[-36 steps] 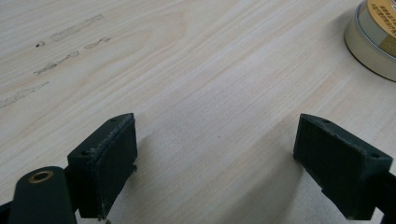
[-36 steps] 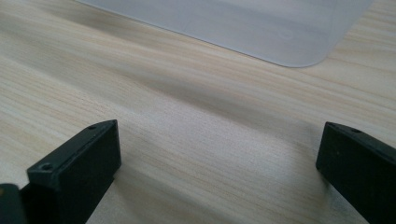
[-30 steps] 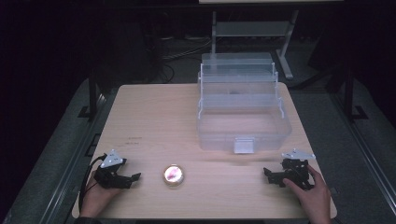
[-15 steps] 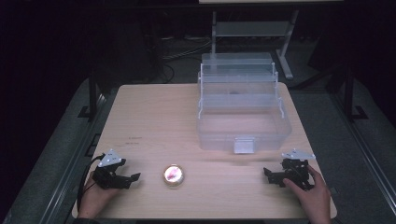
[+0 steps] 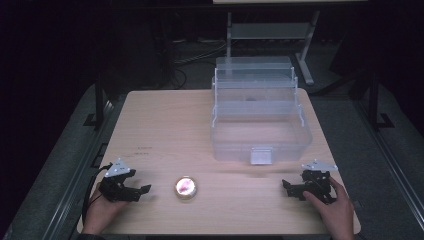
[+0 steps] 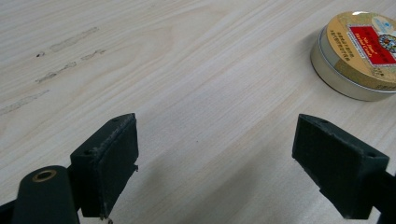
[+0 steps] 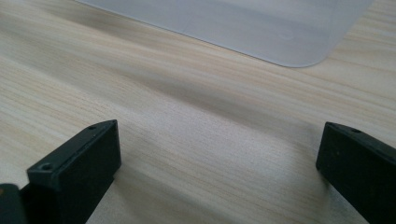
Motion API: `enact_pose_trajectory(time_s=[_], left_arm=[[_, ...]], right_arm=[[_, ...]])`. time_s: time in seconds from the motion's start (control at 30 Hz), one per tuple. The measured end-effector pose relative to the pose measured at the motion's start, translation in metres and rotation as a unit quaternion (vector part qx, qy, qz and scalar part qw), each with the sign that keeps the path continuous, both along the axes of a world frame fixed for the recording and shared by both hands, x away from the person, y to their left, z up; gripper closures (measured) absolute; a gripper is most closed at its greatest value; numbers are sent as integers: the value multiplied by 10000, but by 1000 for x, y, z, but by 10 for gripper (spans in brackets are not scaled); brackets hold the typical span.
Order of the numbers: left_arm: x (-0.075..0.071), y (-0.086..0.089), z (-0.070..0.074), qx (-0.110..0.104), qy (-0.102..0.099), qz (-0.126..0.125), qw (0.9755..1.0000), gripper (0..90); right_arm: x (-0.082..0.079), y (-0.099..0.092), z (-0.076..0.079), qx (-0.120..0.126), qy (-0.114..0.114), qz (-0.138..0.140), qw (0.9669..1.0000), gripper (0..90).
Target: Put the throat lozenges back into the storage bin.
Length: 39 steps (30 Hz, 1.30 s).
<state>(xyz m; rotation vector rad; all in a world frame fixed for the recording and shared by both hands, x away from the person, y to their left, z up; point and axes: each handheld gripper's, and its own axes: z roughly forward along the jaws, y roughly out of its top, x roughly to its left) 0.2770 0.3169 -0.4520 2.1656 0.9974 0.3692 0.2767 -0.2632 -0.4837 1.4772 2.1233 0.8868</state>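
Note:
A small round tin with a red and gold lid lies on the wooden table near its front edge. In the left gripper view the tin sits at the upper right, beyond the jaws. My left gripper rests on the table to the tin's left, open and empty, held by a hand. The left gripper has only bare wood between its jaws. My right gripper rests at the front right, open and empty. A clear plastic box with stepped trays stands open at the back right; its front corner lies just ahead of the right gripper.
The box has a white latch on its front wall. Faint dark marks streak the wood ahead of the left gripper. A metal stand and cables lie on the dark floor behind the table.

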Motion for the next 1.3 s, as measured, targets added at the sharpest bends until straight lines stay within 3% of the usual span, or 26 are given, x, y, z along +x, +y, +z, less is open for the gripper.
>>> enact_pose_trajectory(time_s=[1.3], left_arm=[[2, -27, 19, 33, 65, -414, 9991, 143]], right_arm=[[0, 0, 0, -1, 0, 0, 10000, 0]])
